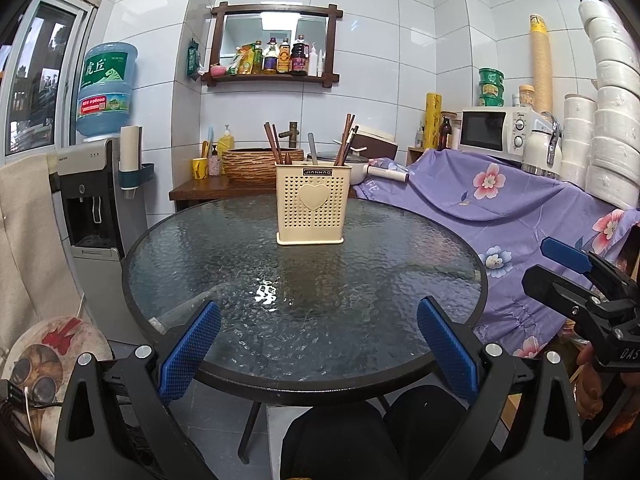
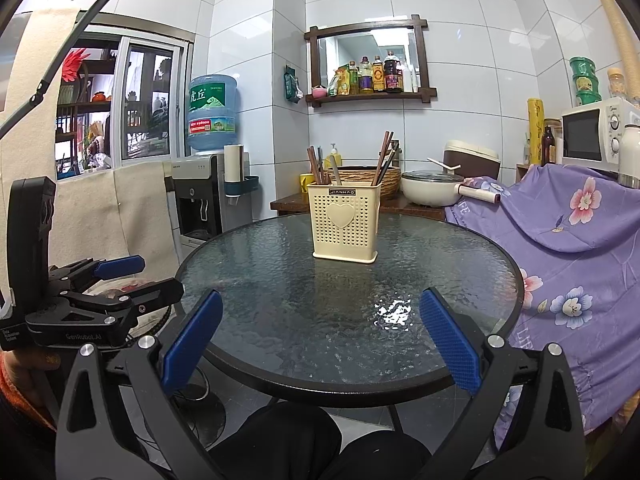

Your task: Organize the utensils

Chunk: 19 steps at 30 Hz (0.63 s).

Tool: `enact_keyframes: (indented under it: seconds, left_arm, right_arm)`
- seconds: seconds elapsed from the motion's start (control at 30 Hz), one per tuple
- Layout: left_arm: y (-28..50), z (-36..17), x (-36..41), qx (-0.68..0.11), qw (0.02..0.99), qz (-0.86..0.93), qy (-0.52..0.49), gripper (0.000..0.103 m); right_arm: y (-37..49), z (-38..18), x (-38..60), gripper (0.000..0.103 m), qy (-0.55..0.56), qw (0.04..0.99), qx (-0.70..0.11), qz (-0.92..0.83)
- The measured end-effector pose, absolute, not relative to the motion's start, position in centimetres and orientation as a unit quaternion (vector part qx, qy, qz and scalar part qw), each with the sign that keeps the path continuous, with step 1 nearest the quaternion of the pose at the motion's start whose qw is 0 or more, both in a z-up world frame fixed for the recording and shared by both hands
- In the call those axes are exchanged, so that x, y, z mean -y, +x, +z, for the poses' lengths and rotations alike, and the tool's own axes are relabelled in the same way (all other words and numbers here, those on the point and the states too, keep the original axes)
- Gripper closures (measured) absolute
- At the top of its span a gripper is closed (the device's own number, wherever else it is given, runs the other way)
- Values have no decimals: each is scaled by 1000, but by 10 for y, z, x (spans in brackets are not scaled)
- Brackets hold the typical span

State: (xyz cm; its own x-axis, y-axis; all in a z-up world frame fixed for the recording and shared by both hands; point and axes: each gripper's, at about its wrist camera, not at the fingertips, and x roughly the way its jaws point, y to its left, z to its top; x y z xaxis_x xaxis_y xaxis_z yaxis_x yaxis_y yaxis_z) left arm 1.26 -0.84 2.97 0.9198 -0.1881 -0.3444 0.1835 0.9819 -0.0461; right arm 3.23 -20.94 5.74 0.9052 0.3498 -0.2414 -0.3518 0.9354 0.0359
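The round glass table carries only the holder, standing toward its far side. Chopsticks and a spoon already stand inside. The left gripper and right gripper hover spread and empty; little seems left.

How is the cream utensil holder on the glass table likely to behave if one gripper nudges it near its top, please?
The utensil holder looks like thin perforated plastic, so probably light. It is tall on a small base, with chopsticks above the rim, so a high push may tip it. The glass table looks slick; a low push likely slides it.
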Motion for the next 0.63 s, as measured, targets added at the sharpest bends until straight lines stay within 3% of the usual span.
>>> enact_keyframes:
  seconds: [0.63]
  left_arm:
    - [14, 32, 6, -179, 979, -91, -10, 6]
  right_arm:
    - [34, 53, 206, 6, -5, 975, -128, 181]
